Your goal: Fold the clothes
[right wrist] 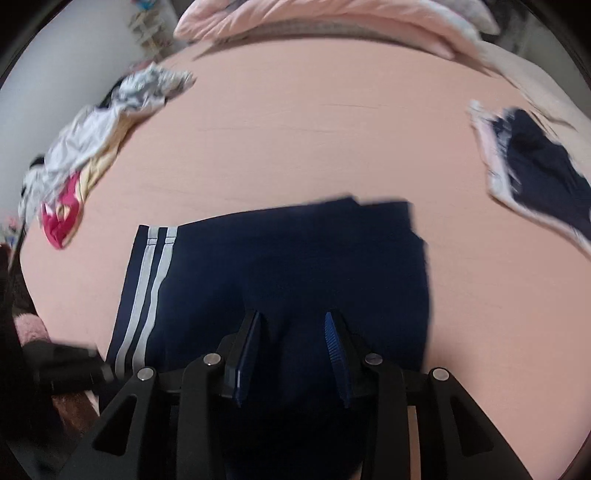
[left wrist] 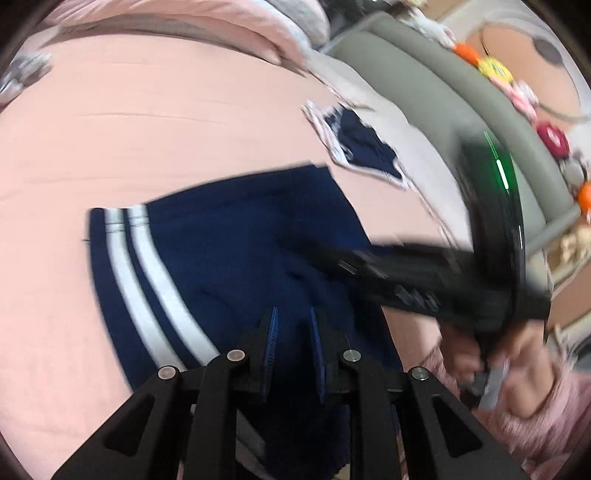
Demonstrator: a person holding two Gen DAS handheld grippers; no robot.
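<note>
Navy shorts with two white side stripes (left wrist: 221, 243) (right wrist: 295, 258) lie flat on the pink bed sheet (left wrist: 147, 122) (right wrist: 314, 140). My left gripper (left wrist: 293, 326) is at their near edge, its jaws close together with navy cloth pinched between them and hanging below. In the left wrist view my right gripper (left wrist: 295, 240) reaches in, blurred, from the right over the shorts. In its own view the right gripper (right wrist: 293, 332) stands open above the navy cloth, and nothing shows pressed between its pads. The left gripper (right wrist: 99, 369) shows as a dark blur at the shorts' striped edge.
A folded navy and white garment (left wrist: 365, 147) (right wrist: 535, 177) lies at the far right. A loose pile of clothes (right wrist: 92, 140) sits at the far left. A pink quilt (right wrist: 332, 22) lies along the back, with a grey bed rail (left wrist: 424, 81) on the right. A hand in a pink sleeve (left wrist: 524, 373) holds the right gripper.
</note>
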